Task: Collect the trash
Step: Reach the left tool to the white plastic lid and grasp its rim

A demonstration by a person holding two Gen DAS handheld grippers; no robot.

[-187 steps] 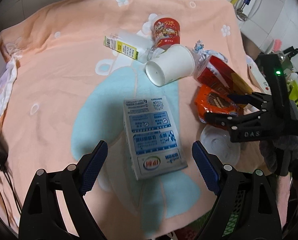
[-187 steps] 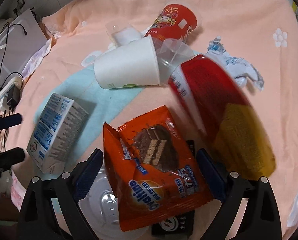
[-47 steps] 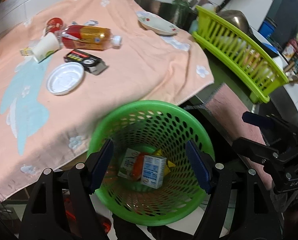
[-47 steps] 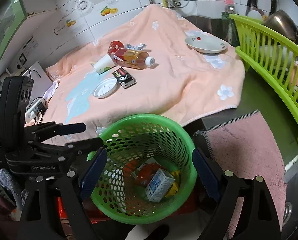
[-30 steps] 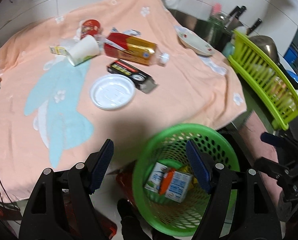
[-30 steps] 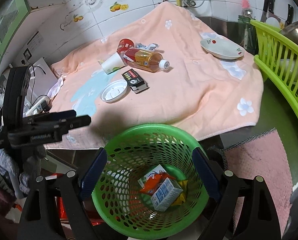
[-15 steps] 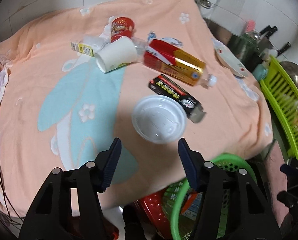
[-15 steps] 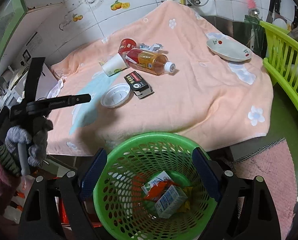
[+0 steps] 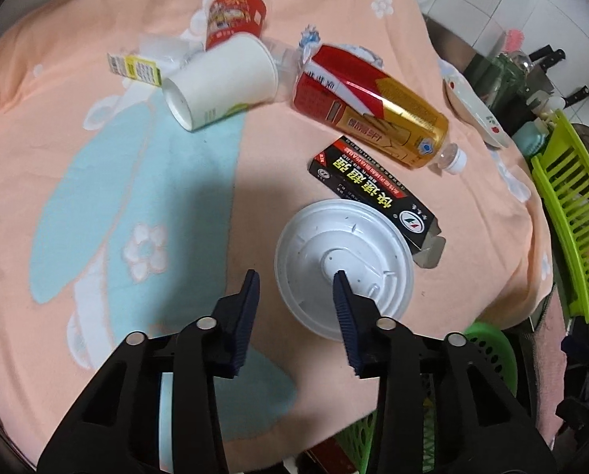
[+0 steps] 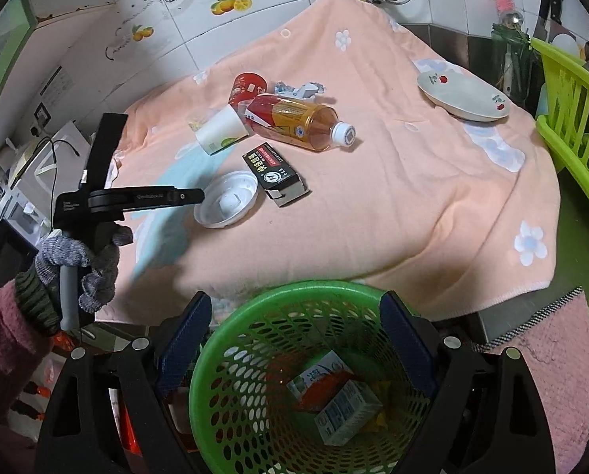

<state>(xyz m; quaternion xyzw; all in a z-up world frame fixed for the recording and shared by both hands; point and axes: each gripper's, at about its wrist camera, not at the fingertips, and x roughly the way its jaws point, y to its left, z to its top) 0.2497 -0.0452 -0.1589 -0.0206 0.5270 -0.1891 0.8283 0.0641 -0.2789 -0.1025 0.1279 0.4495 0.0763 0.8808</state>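
Left gripper [image 9: 296, 282] hangs released over the orange towel [image 9: 97, 158] on the desk, its jaws parted and empty, with the right-hand pad overlapping the near side of the white plastic lid [image 9: 344, 262]; whether it touches the lid is hard to tell. Right gripper [image 10: 296, 318] is also spread wide and holds nothing, poised above the green basket [image 10: 231, 355] that sits below the desk edge.

Judging by the basket, a start has been made: a small milk carton [image 10: 348, 409] and an orange snack wrapper [image 10: 322, 389] lie at the bottom, with a bit of yellow beside them (what that is, I cannot make out). Most of the trash is left on the towel: the lid, the black box [image 9: 375, 187] touching its far edge, the tea bottle [image 9: 373, 108] lying on its side, the tipped white paper cup [image 9: 223, 81], the red cup [image 9: 235, 17] behind it, a clear wrapper with a yellow label [image 9: 136, 67] and a crumpled scrap [image 10: 300, 89]. So roughly a quarter seems done, and the lid looks like the next pick.
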